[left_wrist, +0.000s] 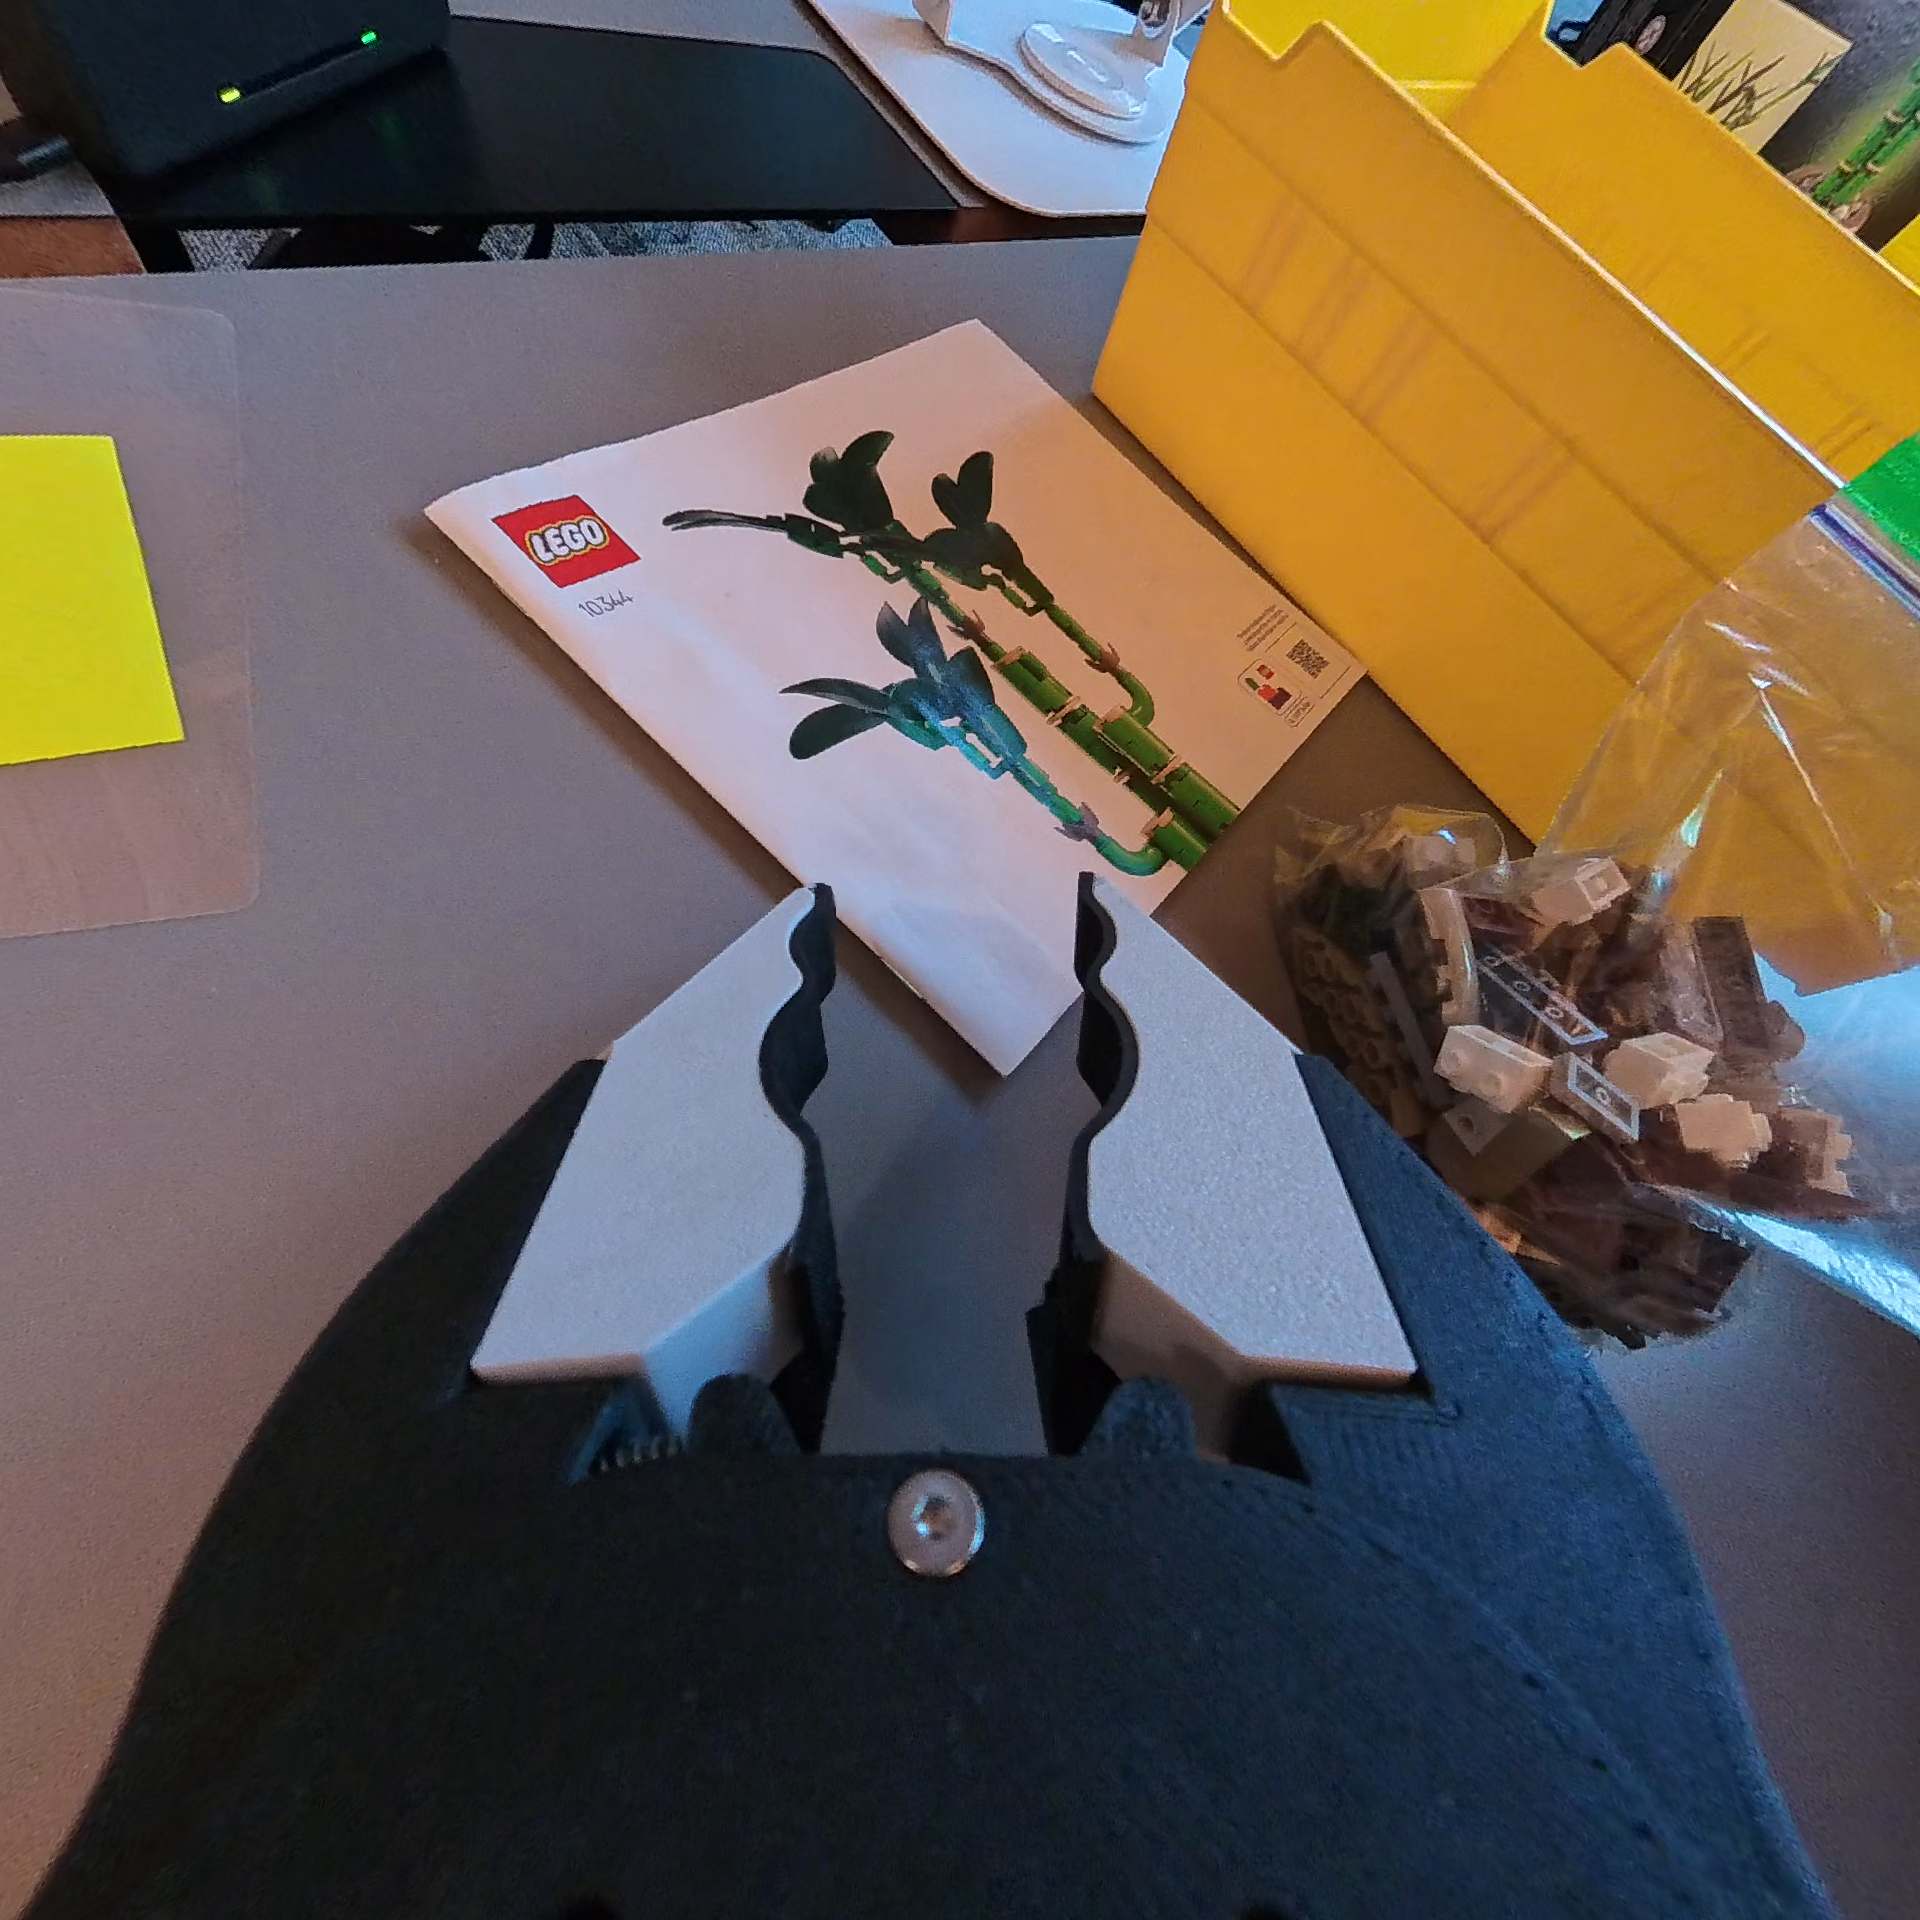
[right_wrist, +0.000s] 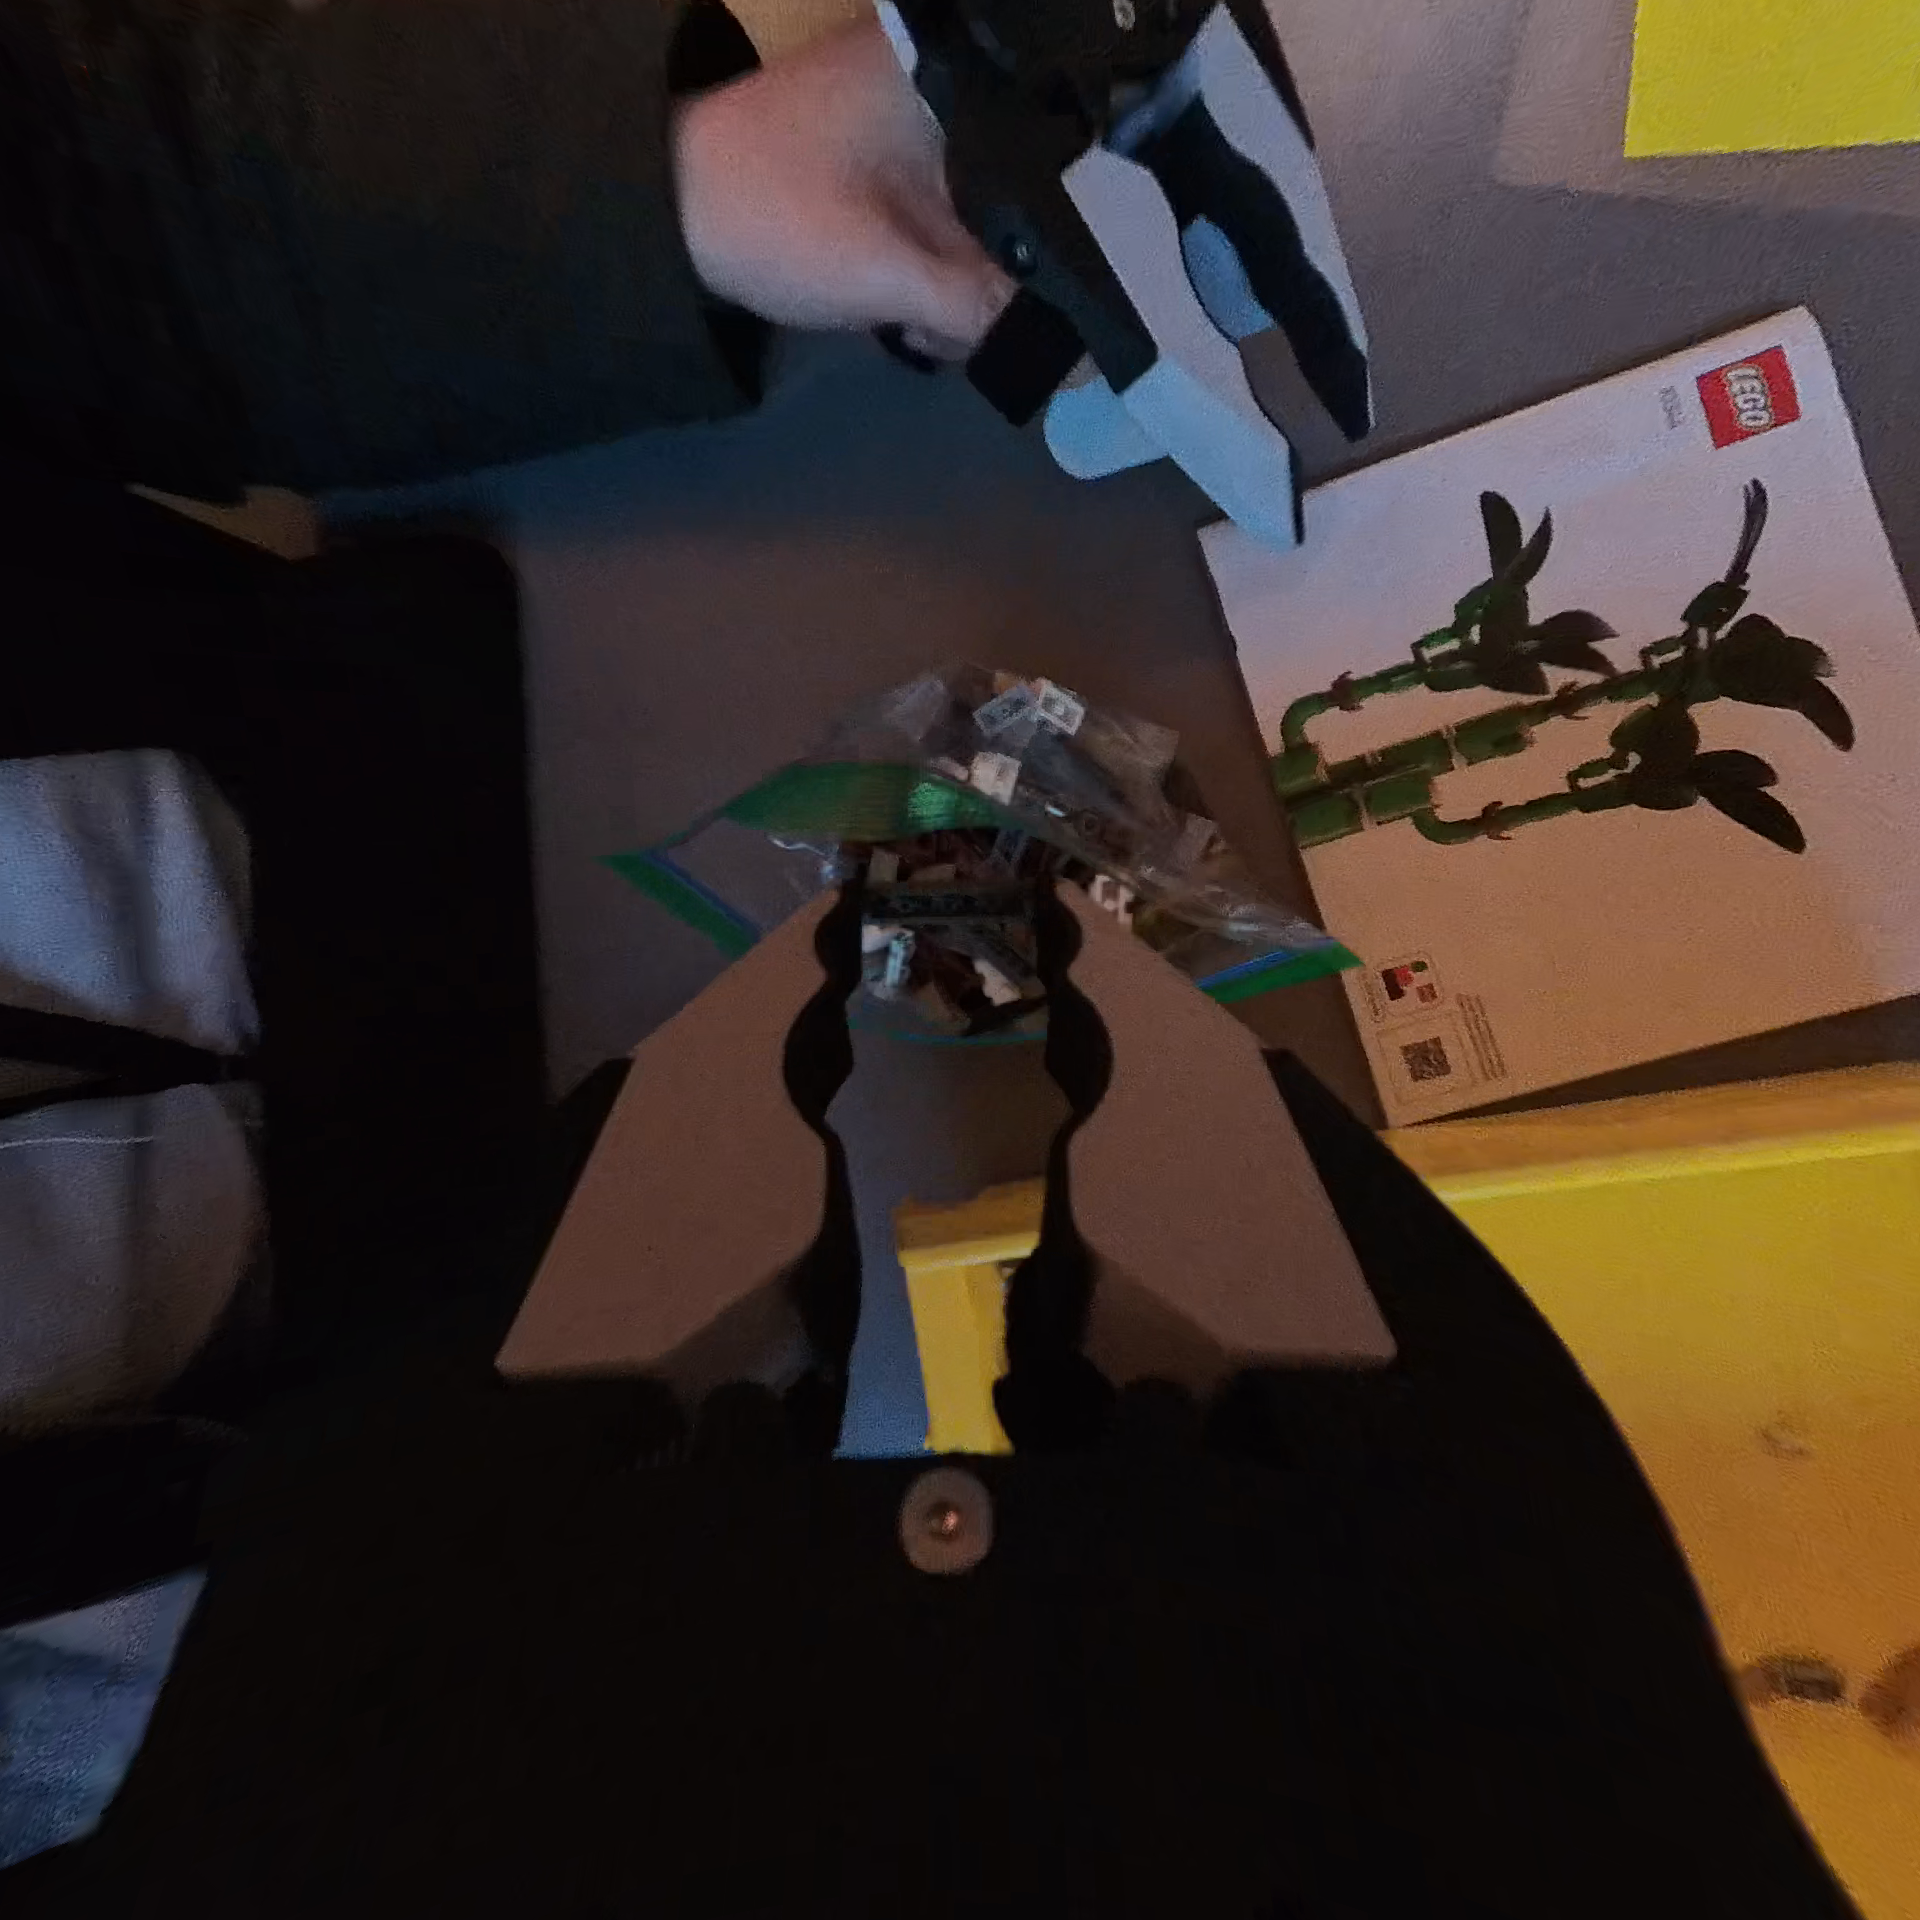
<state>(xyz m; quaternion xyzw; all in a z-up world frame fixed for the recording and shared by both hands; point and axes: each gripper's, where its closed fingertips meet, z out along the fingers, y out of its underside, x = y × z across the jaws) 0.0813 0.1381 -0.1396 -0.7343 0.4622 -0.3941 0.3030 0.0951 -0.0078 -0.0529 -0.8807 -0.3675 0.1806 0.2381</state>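
Grey tabletop (left_wrist: 540, 935) under me, a dark desk beyond it. In my left wrist view, my left claw (left_wrist: 954, 914) hovers with fingers apart, nothing between them, tips over the near corner of the white booklet (left_wrist: 935, 644), whose long axis runs from far left to near right. Right of me sits the clear bag of small bricks (left_wrist: 1558, 1101), and past it the yellow bin (left_wrist: 1403, 416). Far left lies a yellow sheet (left_wrist: 73, 603) (open table between).

Right wrist view: my right claw (right_wrist: 948, 914) is spread over the bag's (right_wrist: 997, 790) green-edged mouth; whether it touches the plastic, I can't tell. The bin's wall (right_wrist: 1558, 1195) crowds my right side; the left claw (right_wrist: 1288, 436) is far right, by the booklet's (right_wrist: 1558, 935) corner.
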